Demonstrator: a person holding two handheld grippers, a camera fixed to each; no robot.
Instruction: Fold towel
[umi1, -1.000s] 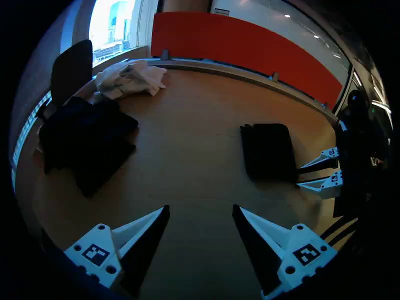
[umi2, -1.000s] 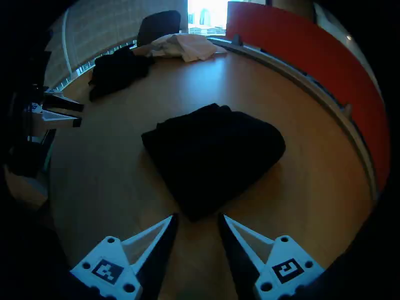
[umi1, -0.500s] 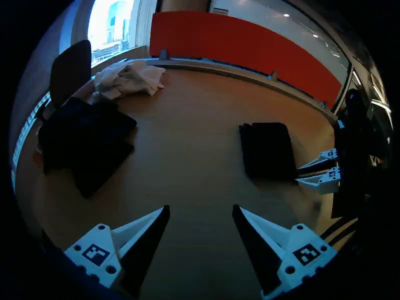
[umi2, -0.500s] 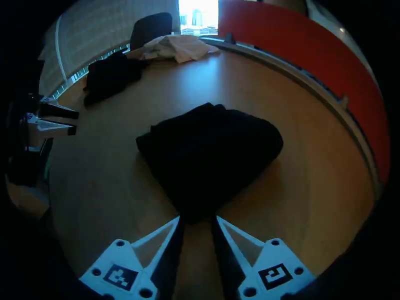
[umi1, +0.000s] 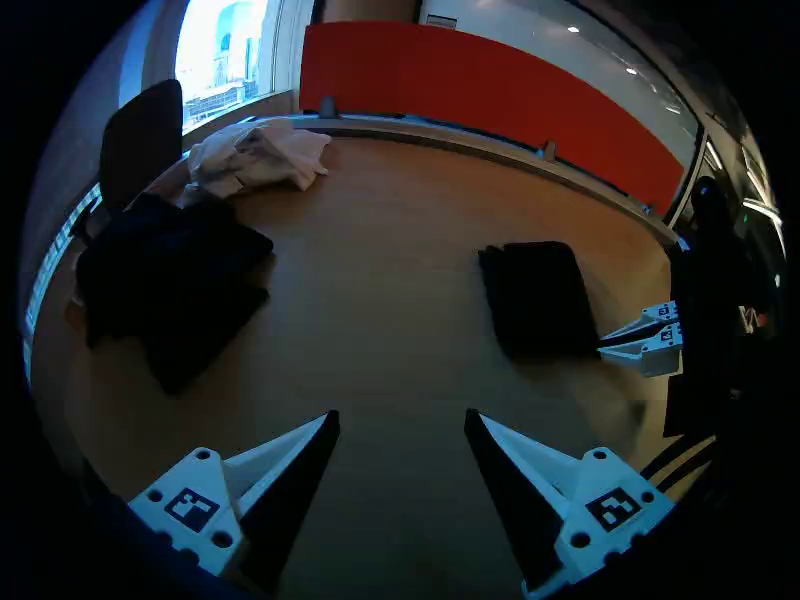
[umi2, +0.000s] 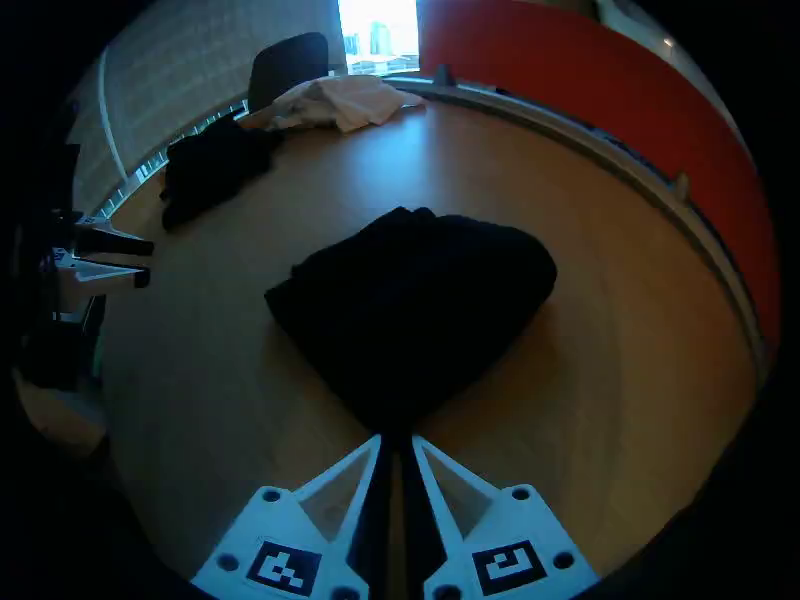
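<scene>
Closing in since before, right gripper (umi2: 397, 440) fingers are pinching the towel (umi2: 420, 300) corner; left gripper (umi1: 400, 415) fingers are hanging spread over the counter (umi1: 380, 250).

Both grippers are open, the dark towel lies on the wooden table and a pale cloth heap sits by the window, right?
Only the left gripper is open. The right gripper view shows the right gripper closed on the near corner of the dark towel. The towel does lie on the wooden table, and the pale cloth heap sits by the window.
</scene>
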